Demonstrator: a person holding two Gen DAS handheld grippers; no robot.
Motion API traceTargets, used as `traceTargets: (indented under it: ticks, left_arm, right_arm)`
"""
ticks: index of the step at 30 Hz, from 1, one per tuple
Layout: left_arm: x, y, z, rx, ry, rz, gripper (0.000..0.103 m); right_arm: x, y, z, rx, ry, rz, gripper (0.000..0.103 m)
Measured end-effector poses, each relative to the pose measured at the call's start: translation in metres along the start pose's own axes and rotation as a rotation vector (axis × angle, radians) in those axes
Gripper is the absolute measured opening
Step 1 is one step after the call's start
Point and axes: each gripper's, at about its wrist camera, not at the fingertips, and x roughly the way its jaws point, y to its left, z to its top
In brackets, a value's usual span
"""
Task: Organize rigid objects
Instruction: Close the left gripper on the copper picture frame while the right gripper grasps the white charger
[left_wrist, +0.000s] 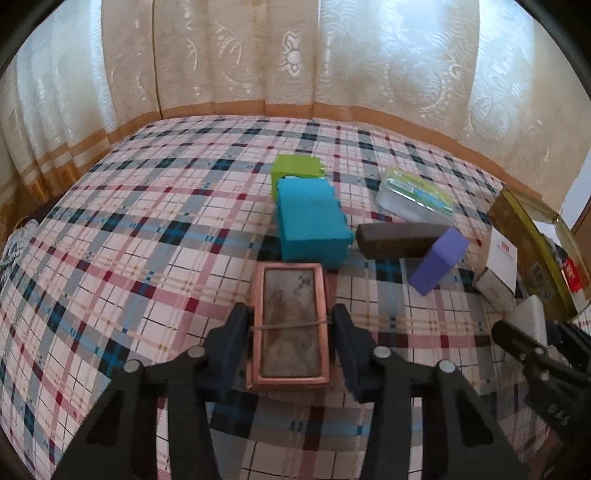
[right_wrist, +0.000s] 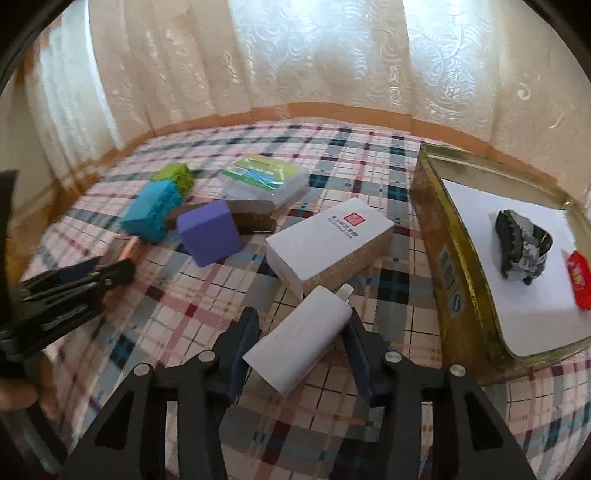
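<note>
While both reach over the plaid bed, left claw (left_wrist: 290, 334) gripping a copper-framed box (left_wrist: 290, 325) at lower centre, right claw (right_wrist: 301, 343) gripping a white block (right_wrist: 299, 341).

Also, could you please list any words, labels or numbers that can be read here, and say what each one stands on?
None reads with certainty.
White box: red square logo, small print beneath, blurred.
Clear plastic case: green label, blurred.
Gold tin: sticker on its wall, too small.
Red packet: print unreadable.
Right tongs: pale letters, perhaps "DXS", unclear.
</note>
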Motion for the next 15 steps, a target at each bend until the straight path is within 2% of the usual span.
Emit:
traceTargets:
  ticks: [4,7,11,15]
  left_arm:
    - [-0.007,0.007,-0.001,-0.042,-0.030,-0.003,0.046]
    - [-0.025,0.010,-0.004,-0.058,-0.123,0.030,0.046]
    - [-0.044,0.007,-0.007,-0.065,-0.231,0.030,0.046]
    - [-0.047,0.002,-0.006,-0.083,-0.251,0.028,0.046]
  right_arm:
    - [-0.015,-0.007,-0.003,0.013,-0.069,0.078,0.049]
    - [-0.024,-0.003,-0.002,0.001,-0.116,0.109,0.049]
    - [-0.038,0.004,-0.003,-0.037,-0.202,0.104,0.049]
    - [-0.055,0.008,-0.004,-0.069,-0.287,0.095,0.049]
